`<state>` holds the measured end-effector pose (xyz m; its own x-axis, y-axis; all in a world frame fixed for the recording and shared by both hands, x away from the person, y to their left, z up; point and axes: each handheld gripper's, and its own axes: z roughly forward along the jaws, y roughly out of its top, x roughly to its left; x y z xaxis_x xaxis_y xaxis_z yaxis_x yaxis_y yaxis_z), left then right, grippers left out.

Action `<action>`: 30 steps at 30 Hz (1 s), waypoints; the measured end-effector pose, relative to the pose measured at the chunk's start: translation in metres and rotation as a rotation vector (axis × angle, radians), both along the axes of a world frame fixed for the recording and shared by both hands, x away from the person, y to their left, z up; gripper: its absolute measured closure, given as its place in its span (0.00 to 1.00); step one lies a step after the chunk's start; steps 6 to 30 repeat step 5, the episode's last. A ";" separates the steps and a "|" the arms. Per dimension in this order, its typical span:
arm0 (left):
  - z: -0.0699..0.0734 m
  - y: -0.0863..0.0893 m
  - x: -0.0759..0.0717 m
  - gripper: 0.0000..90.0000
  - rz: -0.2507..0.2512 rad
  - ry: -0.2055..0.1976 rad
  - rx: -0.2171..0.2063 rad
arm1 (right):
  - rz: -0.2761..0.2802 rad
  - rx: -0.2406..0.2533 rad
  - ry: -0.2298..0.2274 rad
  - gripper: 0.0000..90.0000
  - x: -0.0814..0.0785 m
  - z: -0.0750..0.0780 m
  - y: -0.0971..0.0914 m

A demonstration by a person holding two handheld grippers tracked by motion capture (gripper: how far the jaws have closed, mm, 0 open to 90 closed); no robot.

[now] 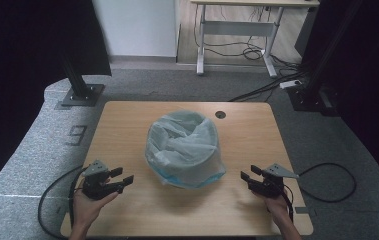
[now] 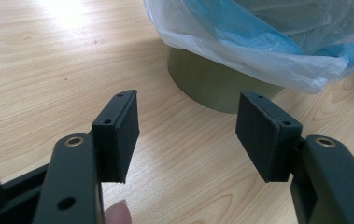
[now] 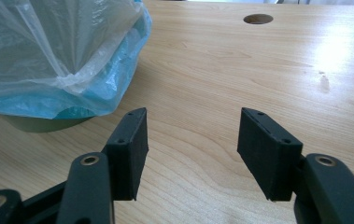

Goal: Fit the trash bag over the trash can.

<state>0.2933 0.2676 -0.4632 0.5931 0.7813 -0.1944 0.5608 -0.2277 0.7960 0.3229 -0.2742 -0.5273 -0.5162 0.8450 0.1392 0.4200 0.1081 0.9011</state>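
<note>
Left gripper (image 1: pixel 125 179) at table's 7 o'clock, jaws spread, nothing between, aimed at bin. Right gripper (image 1: pixel 247 175) at 5 o'clock, jaws spread, empty, likewise aimed inward. Bin (image 1: pixel 184 148) at table (image 1: pixel 127 125) centre, upright, green wall showing under liner (image 2: pixel 258 51). Liner loose over rim, blue-tinted hem draped outside, crumpled inside. Judgement: bag work not yet started; neither gripper touches liner. Left: close in, pinch hem both sides.
</note>
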 end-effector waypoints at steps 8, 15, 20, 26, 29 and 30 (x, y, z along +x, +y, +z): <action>-0.002 -0.002 0.002 0.43 -0.003 0.005 0.004 | -0.009 -0.010 0.008 0.45 0.001 0.000 0.000; -0.002 -0.002 0.002 0.43 -0.003 0.005 0.004 | -0.009 -0.010 0.008 0.45 0.001 0.000 0.000; -0.002 -0.002 0.002 0.43 -0.003 0.005 0.004 | -0.009 -0.010 0.008 0.45 0.001 0.000 0.000; -0.002 -0.002 0.002 0.43 -0.003 0.005 0.004 | -0.009 -0.010 0.008 0.45 0.001 0.000 0.000; -0.002 -0.002 0.002 0.43 -0.003 0.005 0.004 | -0.009 -0.010 0.008 0.45 0.001 0.000 0.000; -0.002 -0.002 0.002 0.43 -0.003 0.005 0.004 | -0.009 -0.010 0.008 0.45 0.001 0.000 0.000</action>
